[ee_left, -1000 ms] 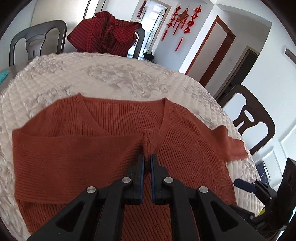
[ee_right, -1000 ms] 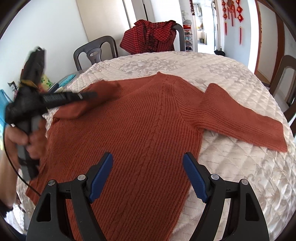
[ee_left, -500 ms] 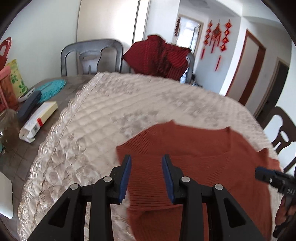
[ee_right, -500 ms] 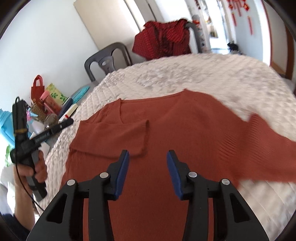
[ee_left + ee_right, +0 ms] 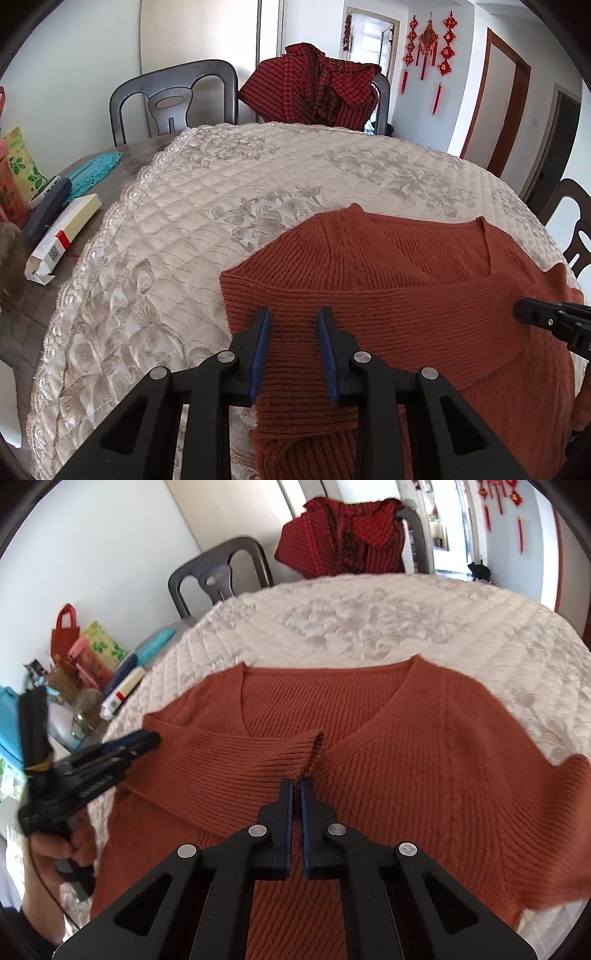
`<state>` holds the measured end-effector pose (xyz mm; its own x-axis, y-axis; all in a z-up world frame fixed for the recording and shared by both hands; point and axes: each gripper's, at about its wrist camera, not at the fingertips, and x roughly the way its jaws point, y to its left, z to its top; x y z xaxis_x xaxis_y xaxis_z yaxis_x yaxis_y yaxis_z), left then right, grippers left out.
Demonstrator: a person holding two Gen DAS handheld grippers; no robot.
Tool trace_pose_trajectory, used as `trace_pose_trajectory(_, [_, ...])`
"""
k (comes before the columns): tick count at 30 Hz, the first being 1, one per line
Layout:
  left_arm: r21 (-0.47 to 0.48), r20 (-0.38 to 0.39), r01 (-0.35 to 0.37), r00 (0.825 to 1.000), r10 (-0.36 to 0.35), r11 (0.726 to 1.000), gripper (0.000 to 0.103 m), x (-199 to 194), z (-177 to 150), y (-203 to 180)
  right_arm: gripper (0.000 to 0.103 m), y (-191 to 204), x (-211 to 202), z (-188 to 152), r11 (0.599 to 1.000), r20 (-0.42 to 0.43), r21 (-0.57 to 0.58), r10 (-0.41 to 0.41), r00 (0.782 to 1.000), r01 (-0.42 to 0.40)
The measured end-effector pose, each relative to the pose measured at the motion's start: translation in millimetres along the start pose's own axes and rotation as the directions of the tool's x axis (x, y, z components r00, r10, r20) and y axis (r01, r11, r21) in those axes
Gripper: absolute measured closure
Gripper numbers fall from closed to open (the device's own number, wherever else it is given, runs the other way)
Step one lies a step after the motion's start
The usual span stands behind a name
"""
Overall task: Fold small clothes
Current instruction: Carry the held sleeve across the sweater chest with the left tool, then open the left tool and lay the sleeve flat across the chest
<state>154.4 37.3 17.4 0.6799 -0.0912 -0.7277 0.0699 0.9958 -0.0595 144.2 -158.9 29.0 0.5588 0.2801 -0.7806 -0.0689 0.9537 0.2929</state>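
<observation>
Clearly you were mid-fold: the rust sweater (image 5: 406, 746) lay flat on the quilted bench (image 5: 221, 206), one sleeve (image 5: 236, 760) crossed over its chest. Your right gripper (image 5: 296, 786) had its jaws pressed together, seemingly empty; your left gripper (image 5: 293, 321) was closing, jaws apart over the folded edge. Next, the other sleeve (image 5: 554, 812) needed pinching.

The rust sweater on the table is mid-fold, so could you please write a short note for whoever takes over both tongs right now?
Left tongs: jaws closing, hovering over the folded sleeve near the sweater's left edge; nothing gripped.
Right tongs: shut, tips just short of that sleeve's cuff; whether they pinch any knit cannot be told.
Sweater: flat on the quilted table cover, V-neck away from you.
Done: one sleeve folded across the chest.
Left: the other sleeve still sticks out sideways; fold it in, then fold the body.
</observation>
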Motion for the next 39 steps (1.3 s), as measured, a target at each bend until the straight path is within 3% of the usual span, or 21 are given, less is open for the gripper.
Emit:
trace_pose_trajectory(6, [0.018, -0.002, -0.003, 1.0, 0.003, 1.0, 0.074, -0.3, 0.7, -3.1, 0.099, -7.2, 10.3, -4.3, 0.999, -0.05, 0.035, -0.011, 0.999, 0.012])
trace_pose_trajectory(10, [0.016, 0.018, -0.017, 1.0, 0.016, 1.0, 0.074, -8.0, 3.8, -1.2, 0.099, -5.2, -6.2, 8.0, 0.997, 0.025, 0.027, -0.071, 0.997, 0.071])
trace_pose_trajectory(13, [0.016, 0.041, -0.035, 0.999, 0.034, 0.999, 0.074, -12.9, 8.2, -1.3, 0.099, -1.1, -9.3, 16.2, 0.998, 0.055, 0.003, -0.067, 0.996, 0.067])
trace_pose_trajectory(19, [0.026, 0.027, -0.045, 0.999, 0.044, 0.999, 0.074, -7.8, 10.2, -5.6, 0.099, -4.6, 32.0, 20.0, 0.997, -0.035, -0.021, -0.08, 0.996, 0.079])
trace_pose_trajectory(20, [0.027, 0.024, -0.047, 0.999, 0.047, 0.999, 0.074, -7.6, 9.8, -6.2, 0.099, -6.7, 31.9, 20.9, 0.997, -0.018, -0.018, -0.072, 0.997, 0.071])
trace_pose_trajectory(31, [0.031, 0.065, -0.084, 0.995, 0.082, 0.996, 0.074, -41.3, 0.0, -12.8, 0.099, 11.0, -4.1, 5.5, 0.996, 0.027, -0.063, -0.059, 0.998, 0.061])
trace_pose_trajectory(35, [0.04, 0.045, -0.085, 0.996, 0.083, 0.996, 0.074, -41.2, -8.9, -18.9, 0.099, 14.9, -5.3, -5.2, 0.996, 0.007, -0.074, -0.056, 0.998, 0.056])
trace_pose_trajectory(39, [0.051, -0.038, -0.081, 0.996, 0.083, 0.995, 0.074, -22.3, -21.4, -25.8, 0.098, 9.1, 8.4, -16.6, 0.993, -0.047, -0.079, -0.092, 0.995, 0.088])
